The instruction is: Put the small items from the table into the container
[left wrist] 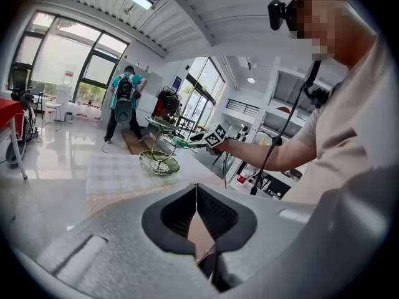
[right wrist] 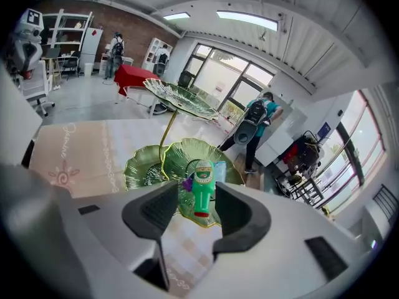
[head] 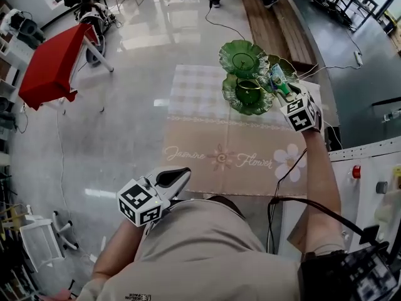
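Table (head: 207,168) carries the green tiered leaf dish (right wrist: 187,147) at its far end. Right gripper (head: 283,93) sits over the dish's lower leaf, jaws wide. Left gripper (head: 178,177) is well away from the dish, jaws closed, empty. Green toy figure (right wrist: 201,189) lies on that leaf between the right pads, untouched.

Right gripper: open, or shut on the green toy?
Open: the right gripper has jaws apart; green toy lies on the dish between them.
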The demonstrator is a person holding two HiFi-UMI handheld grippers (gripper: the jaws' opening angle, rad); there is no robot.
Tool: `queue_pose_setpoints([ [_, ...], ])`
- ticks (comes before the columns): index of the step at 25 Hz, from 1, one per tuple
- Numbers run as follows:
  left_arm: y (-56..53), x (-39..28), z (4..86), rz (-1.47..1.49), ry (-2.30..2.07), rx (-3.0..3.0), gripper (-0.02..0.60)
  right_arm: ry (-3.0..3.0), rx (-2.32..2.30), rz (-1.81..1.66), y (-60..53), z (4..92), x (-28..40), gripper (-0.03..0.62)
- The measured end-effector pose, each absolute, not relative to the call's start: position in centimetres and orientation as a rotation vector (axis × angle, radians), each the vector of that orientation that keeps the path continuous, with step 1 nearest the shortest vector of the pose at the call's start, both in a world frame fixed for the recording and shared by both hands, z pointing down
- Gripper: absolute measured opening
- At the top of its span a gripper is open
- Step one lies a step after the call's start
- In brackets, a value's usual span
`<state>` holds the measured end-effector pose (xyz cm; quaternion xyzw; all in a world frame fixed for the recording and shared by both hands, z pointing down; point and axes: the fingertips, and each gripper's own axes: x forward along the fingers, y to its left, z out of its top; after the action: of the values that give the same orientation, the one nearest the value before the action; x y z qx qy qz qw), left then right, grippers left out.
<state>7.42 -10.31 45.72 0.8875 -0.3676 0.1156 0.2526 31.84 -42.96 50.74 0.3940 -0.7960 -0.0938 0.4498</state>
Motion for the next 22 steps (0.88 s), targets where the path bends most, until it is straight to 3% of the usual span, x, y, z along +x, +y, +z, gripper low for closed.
queue_pose_setpoints([
  [7, -9.4, 6.0, 45.4, 0.3, -0.92, 2.46, 0.008, -2.054, 1.127, -0.145, -37.2, 49.3, 31.0, 0.181],
  [13, -7.4, 2.8, 44.7, 0.317, -0.805, 2.518, 0.008, -2.127, 1.274, 0.012, -28.7, 49.3, 27.9, 0.043],
  [22, -3.1, -3.0, 44.8, 0.313, -0.686, 2.545, 0.008, -2.223, 1.309, 0.32, -13.7, 51.7, 18.7, 0.02],
])
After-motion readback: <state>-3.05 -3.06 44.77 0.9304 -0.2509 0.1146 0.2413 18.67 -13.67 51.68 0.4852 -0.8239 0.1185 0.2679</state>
